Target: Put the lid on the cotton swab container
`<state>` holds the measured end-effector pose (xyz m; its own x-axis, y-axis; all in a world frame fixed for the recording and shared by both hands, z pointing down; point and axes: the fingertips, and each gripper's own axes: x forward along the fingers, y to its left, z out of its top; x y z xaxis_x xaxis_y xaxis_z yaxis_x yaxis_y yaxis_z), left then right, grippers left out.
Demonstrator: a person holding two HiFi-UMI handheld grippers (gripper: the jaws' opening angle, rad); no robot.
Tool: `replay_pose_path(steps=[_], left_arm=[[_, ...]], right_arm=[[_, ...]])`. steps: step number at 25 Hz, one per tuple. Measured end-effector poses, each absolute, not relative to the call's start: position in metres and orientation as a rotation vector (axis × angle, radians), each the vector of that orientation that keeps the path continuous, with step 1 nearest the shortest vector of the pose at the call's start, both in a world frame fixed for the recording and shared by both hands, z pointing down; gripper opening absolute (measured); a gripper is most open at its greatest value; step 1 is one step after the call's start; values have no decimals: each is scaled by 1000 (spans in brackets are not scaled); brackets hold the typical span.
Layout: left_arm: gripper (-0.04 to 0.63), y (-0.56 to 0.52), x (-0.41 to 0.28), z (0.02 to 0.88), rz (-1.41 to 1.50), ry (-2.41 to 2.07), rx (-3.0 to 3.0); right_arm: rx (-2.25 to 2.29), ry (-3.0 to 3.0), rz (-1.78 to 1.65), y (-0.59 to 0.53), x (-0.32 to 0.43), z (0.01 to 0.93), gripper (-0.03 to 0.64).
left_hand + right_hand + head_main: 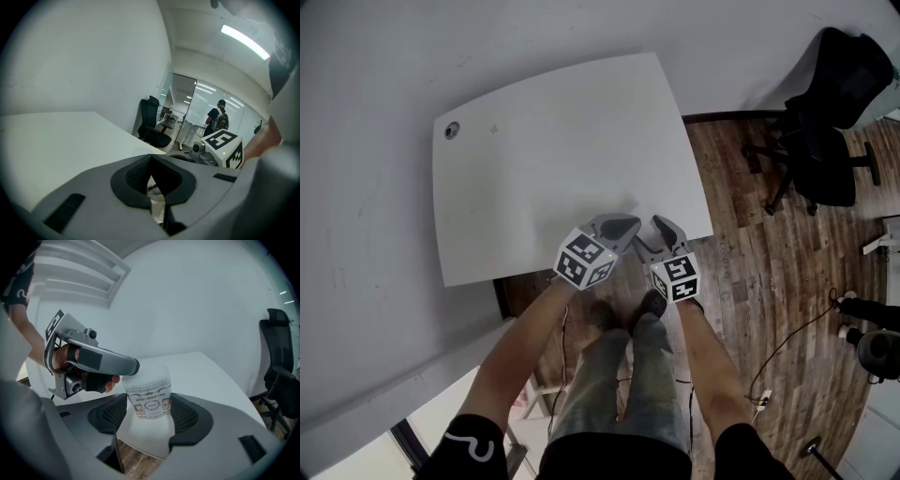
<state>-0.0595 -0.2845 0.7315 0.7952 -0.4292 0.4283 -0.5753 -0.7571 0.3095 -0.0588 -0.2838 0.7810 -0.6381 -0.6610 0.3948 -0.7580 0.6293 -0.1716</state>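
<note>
The cotton swab container (pixel 149 394), a clear tub with a printed label, stands upright between the pads of my right gripper (pixel 149 417), which is shut on its sides. My left gripper (pixel 133 366) reaches in from the left, and its closed tip touches the tub's top left rim. No separate lid can be made out, and the tub's upper part looks frosted. In the head view both grippers, left (pixel 619 228) and right (pixel 667 230), meet over the front right corner of the white table (pixel 544 159), and the tub is hidden there. In its own view the left gripper (pixel 150 180) has its pads together.
A black office chair (pixel 825 141) stands on the wooden floor to the right of the table. Cables trail over the floor at the lower right. The table has a round grommet (pixel 452 129) at its far left corner. A person (pixel 218 117) stands far off behind glass.
</note>
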Motion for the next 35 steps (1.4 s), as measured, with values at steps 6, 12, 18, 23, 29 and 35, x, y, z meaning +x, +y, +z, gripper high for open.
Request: replay_pose_path(steps=[6,12,18,23,29,35], left_arm=[[18,-284,-59,731,432,-750,2539],[18,-290,-64,714,315,-773,2508],[18,-294,-75,682,261,-830,2506],[18,-298,-91,650,207,-897,2500],[18,-302,-111,600,121,-1003,2495],[18,-304,-125,543,72,-1106,2530]], right_arm=[[1131,-2550,478,-283,-58,781,304],[1096,-2550,462,-280,-53,768,296],[1098,-2567,442,-280,-47,735,288],[1116,-2591,411,-284,-42,693,275],[1175,-2627,361,-294,-28,630,245],[1249,-2663,278,-302,-12,566,199]])
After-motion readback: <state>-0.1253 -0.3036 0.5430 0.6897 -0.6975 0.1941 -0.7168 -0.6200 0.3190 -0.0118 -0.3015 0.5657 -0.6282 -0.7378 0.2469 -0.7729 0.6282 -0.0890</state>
